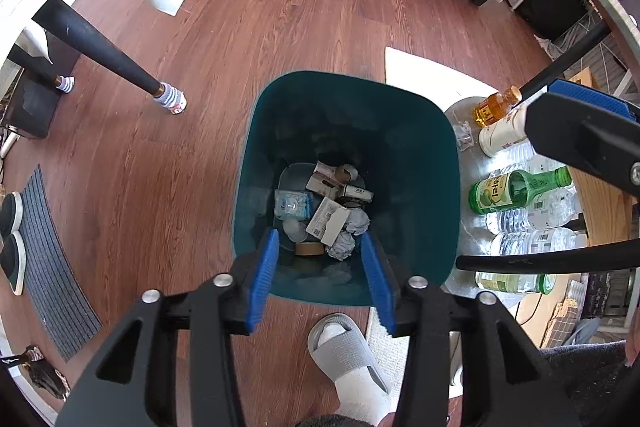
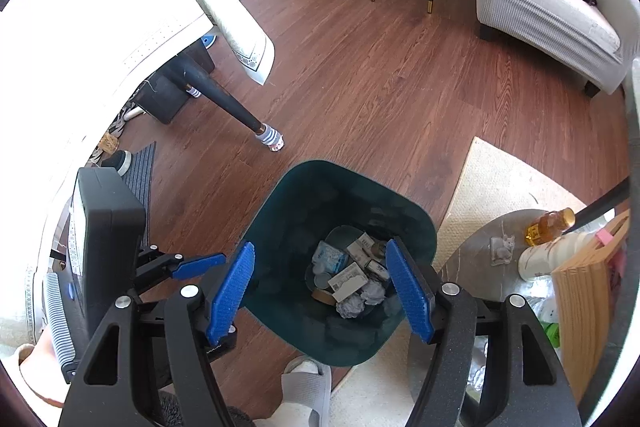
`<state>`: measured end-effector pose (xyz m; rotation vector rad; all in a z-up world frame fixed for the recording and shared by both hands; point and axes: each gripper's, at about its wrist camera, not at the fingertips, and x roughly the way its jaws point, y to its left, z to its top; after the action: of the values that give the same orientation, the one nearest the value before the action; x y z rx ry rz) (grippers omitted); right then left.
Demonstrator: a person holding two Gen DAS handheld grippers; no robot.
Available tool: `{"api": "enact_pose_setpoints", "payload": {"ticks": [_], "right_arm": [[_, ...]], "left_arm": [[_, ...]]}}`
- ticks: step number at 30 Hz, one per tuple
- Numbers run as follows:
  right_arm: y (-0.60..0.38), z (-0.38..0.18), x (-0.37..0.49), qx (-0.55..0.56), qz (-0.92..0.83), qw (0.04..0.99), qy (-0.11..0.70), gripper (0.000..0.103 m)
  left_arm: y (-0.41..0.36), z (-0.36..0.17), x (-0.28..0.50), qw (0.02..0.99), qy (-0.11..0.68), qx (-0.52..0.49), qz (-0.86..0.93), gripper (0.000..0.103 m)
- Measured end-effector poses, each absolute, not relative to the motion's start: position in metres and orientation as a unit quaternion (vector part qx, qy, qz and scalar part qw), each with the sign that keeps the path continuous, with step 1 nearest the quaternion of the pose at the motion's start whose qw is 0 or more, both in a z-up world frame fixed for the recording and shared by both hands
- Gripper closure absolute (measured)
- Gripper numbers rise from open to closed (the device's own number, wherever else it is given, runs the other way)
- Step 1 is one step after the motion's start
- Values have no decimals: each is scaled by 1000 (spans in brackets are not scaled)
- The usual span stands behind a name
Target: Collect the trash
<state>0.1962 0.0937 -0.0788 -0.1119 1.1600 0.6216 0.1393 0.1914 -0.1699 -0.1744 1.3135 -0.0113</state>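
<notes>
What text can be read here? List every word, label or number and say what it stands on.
Green bottle: label print, seemingly Korean, too distorted to quote.
White boxes in the bin: codes and small print, too small to read.
Amber bottle: yellow label, blurred.
White bottle: faint marks, unreadable.
Nothing else legible.

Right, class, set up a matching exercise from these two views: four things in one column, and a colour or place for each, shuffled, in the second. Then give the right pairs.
Things
1. trash bin
2. crumpled paper balls
3. green glass bottle
4. slipper

Colour or place
A. grey, on a person's foot near the bin's closest edge
B. lying on its side among clear plastic bottles, beside the bin
C. dark teal, standing open on the wooden floor
D. at the bottom of the bin, among small boxes

Pairs: 1-C, 2-D, 3-B, 4-A
</notes>
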Motion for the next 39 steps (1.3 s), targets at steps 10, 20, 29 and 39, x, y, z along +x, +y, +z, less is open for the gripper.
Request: {"api": "enact_pose_setpoints", "payload": {"ticks": [10, 20, 29, 39], "right_arm": [[84, -13, 168, -56, 293, 826, 478, 34], [34, 61, 121, -50, 268, 885, 379, 20], [-62, 91, 53, -22, 207, 929, 305, 9], [-167, 111, -3, -21, 109, 957, 269, 4]], "left_arm": [[186, -119, 125, 836, 545, -62, 0, 35], [156, -38, 85, 902, 430, -35, 4, 15], [121, 39, 36, 944, 330, -15, 5, 6], [111, 64, -30, 956, 293, -2, 20, 4]]}}
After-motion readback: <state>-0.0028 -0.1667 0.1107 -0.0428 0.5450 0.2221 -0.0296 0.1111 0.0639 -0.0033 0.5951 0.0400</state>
